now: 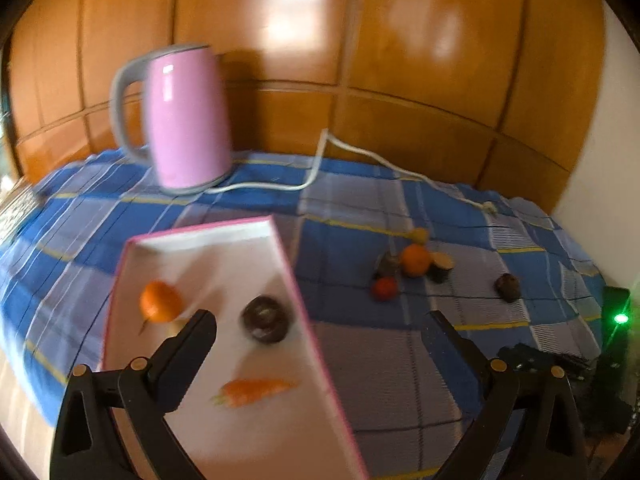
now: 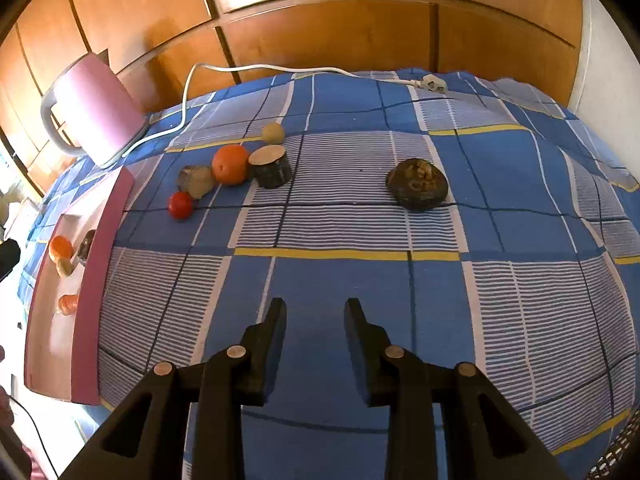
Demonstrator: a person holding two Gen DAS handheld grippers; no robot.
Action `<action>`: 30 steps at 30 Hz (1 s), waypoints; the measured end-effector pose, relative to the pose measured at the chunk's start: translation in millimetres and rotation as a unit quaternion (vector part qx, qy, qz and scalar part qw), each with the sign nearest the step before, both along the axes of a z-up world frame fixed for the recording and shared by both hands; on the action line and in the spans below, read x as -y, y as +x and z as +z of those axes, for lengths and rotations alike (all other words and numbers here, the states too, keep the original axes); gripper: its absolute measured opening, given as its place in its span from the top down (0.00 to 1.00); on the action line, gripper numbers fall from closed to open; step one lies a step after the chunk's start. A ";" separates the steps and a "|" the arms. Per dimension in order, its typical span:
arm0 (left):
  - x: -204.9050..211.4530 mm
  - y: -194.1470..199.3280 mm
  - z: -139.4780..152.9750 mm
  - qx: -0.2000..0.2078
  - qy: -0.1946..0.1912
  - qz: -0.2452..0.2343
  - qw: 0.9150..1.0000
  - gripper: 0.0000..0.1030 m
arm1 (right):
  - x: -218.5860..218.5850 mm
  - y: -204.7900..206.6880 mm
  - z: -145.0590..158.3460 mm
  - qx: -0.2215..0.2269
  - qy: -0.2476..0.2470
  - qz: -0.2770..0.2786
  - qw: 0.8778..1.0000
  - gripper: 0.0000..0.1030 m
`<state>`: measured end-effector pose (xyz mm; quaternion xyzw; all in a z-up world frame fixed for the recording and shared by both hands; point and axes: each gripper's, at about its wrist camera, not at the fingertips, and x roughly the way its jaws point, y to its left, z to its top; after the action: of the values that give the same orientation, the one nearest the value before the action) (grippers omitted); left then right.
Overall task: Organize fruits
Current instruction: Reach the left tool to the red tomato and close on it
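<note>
A white tray with a pink rim [image 1: 296, 288] lies on the blue checked cloth and holds an orange [image 1: 160, 302], a dark round fruit [image 1: 266, 320] and a carrot [image 1: 256, 390]. My left gripper [image 1: 320, 318] hangs over the tray's right edge, jaws wide apart and empty. To the right on the cloth lie an orange [image 2: 230, 164], a small red fruit [image 2: 181, 205], a cut dark chunk [image 2: 271, 166], a brownish piece [image 2: 196, 181], a small yellow ball [image 2: 273, 133] and a dark lumpy fruit [image 2: 417, 184]. My right gripper [image 2: 315, 306] hovers over bare cloth, narrowly open and empty.
A pink kettle [image 1: 188, 120] stands at the back left, and its white cord [image 1: 316, 160] runs along the back to a plug [image 2: 434, 84]. Wooden panelling rises behind the cloth [image 2: 360, 280]. A black device with a green light [image 1: 620, 318] sits at the right edge.
</note>
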<state>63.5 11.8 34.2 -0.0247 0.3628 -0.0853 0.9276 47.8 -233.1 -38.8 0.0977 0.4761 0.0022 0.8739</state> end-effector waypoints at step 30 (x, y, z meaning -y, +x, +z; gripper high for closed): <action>94.0 120.1 -88.3 -0.164 0.067 -0.058 0.983 0.76 | 30.5 4.5 -6.3 -0.002 0.025 -0.025 0.999 0.71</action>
<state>183.6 -82.2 -54.1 0.0447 0.5154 -0.1093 0.8488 52.2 -263.5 -45.1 0.1313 0.4752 -0.0082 0.8700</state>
